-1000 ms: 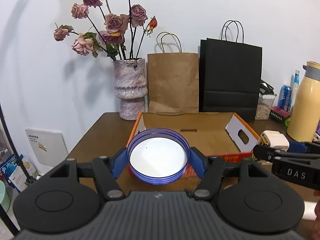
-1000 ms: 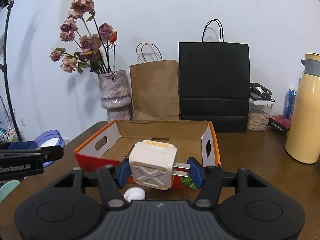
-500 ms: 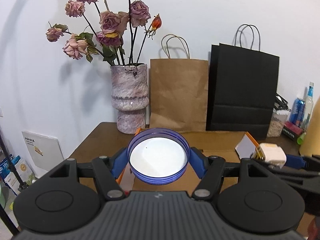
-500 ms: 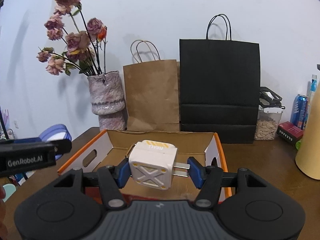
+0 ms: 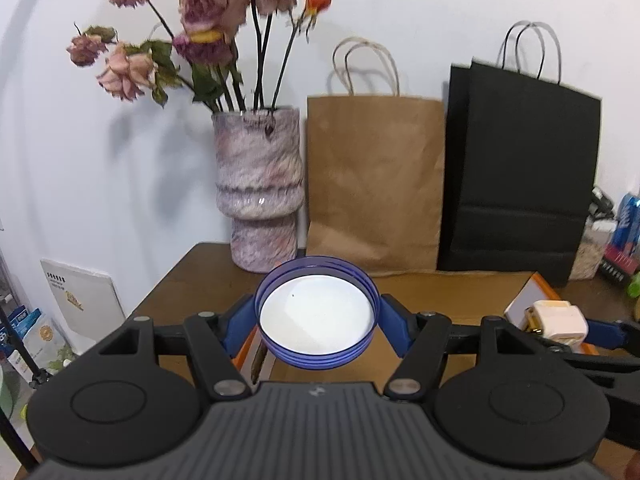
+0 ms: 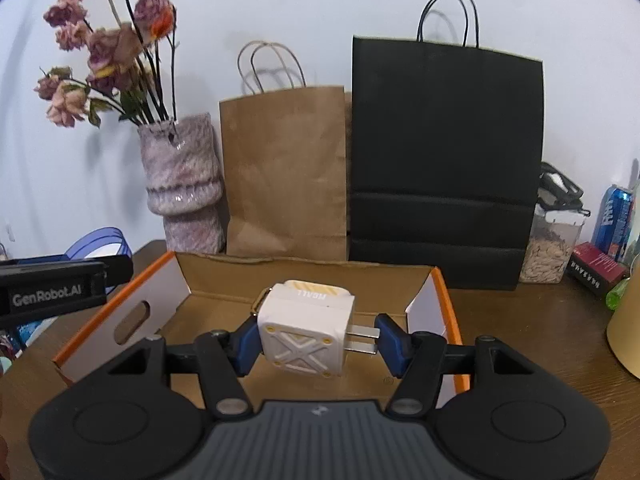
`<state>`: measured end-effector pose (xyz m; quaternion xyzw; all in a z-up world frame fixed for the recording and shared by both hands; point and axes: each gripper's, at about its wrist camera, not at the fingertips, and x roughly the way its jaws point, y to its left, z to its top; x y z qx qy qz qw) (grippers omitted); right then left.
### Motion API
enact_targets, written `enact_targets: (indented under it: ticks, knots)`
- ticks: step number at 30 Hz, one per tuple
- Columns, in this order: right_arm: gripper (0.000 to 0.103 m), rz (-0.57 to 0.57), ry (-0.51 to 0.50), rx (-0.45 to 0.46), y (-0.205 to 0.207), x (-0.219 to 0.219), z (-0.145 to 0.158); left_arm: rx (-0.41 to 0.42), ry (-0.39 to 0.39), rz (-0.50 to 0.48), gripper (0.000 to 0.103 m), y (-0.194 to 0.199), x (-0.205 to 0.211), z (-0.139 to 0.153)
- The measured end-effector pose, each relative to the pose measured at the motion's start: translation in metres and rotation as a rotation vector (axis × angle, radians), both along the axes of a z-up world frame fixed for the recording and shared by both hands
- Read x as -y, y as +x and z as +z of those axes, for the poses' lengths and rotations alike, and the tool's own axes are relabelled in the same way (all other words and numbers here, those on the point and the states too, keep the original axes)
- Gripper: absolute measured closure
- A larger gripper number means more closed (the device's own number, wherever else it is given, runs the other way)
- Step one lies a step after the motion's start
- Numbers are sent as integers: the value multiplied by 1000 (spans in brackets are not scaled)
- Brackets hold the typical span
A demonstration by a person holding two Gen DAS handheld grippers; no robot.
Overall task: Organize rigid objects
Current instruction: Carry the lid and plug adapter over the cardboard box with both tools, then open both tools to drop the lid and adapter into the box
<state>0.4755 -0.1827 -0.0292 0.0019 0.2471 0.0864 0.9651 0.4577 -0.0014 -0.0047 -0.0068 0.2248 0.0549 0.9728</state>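
My left gripper is shut on a round blue lid with a white inside, held level above the near left part of the cardboard box. My right gripper is shut on a white plug adapter, prongs against the right finger, held over the open orange-edged cardboard box. The adapter also shows at the right of the left wrist view, and the lid at the left of the right wrist view.
At the back of the brown table stand a vase of dried roses, a brown paper bag and a black paper bag. A jar of seeds, a blue can and a cream flask stand at the right.
Both grippers have moved forward toward the back wall and a little higher, carrying the lid and the adapter over the box. Both grips are unchanged.
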Motion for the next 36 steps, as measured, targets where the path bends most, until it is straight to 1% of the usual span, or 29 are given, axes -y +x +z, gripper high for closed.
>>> enact_targets:
  ticks: [6,11,13,14,15,16,21,27,36]
  knots:
    - [44,-1,-3,-46,13,0,-15,-54,18,16,35,17,-4,-19]
    - [43,-14,-9,-63,16,2,-19,-58,30,-2,34,19,-2,-22]
    - [23,-31,-6,-59,16,4,-18,-53,35,-6,20,18,0,-22]
    - [2,-42,-2,-53,15,6,-18,-44,42,0,7,16,0,-22]
    - [0,-60,1,-40,14,8,-17,-36,48,10,0,15,1,-21]
    - [0,-75,4,-26,13,11,-16,-25,54,18,0,14,2,-20]
    - [0,-95,37,-49,18,20,-17,-28,42,16,0,14,0,-18]
    - [0,-95,34,-50,17,19,-18,-40,44,18,0,16,1,-19]
    - [0,-92,30,-46,15,17,-16,-33,42,11,0,12,2,-17]
